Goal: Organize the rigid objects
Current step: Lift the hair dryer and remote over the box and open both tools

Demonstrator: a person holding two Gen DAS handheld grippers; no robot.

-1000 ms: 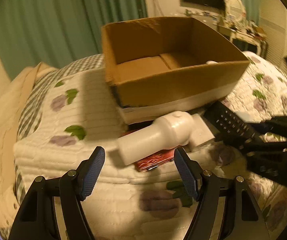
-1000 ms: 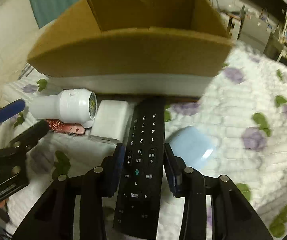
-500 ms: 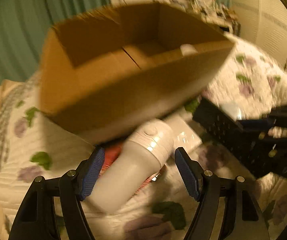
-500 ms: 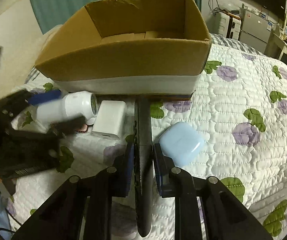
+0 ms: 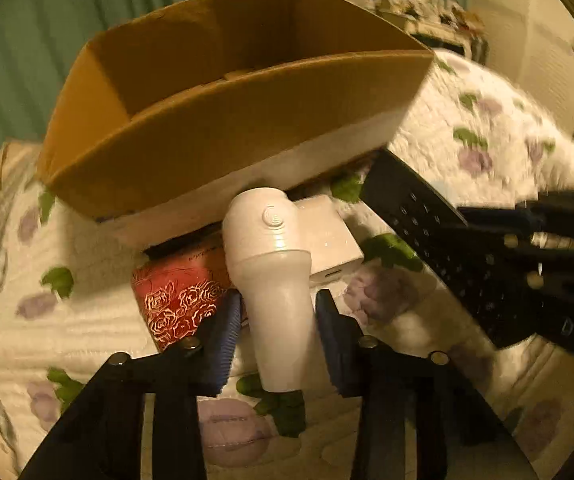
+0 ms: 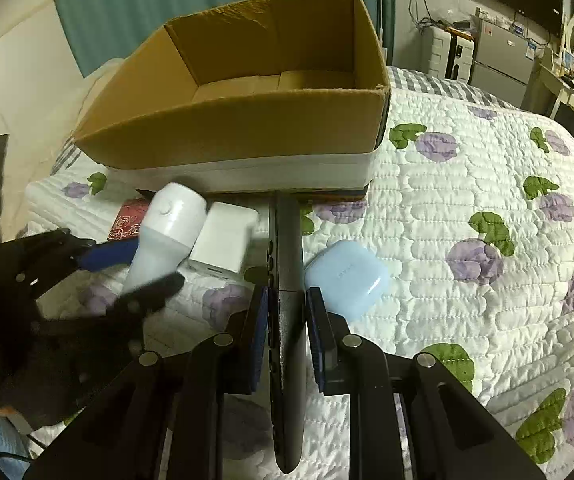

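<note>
The cardboard box (image 6: pixel 247 120) stands just ahead of both tools on the flowered quilt (image 6: pixel 467 208). The left gripper (image 5: pixel 277 316) pinches the white flashlight-shaped device (image 5: pixel 273 272) by its narrow end. Left of it lies a red case with rose pattern (image 5: pixel 179 292), right of it a white power bank (image 5: pixel 329 236). The right gripper (image 6: pixel 285 312) clamps the black remote (image 6: pixel 285 264), turned on its edge. A light blue earbud case (image 6: pixel 347 276) lies just right of this tool; its small print is not readable.
</note>
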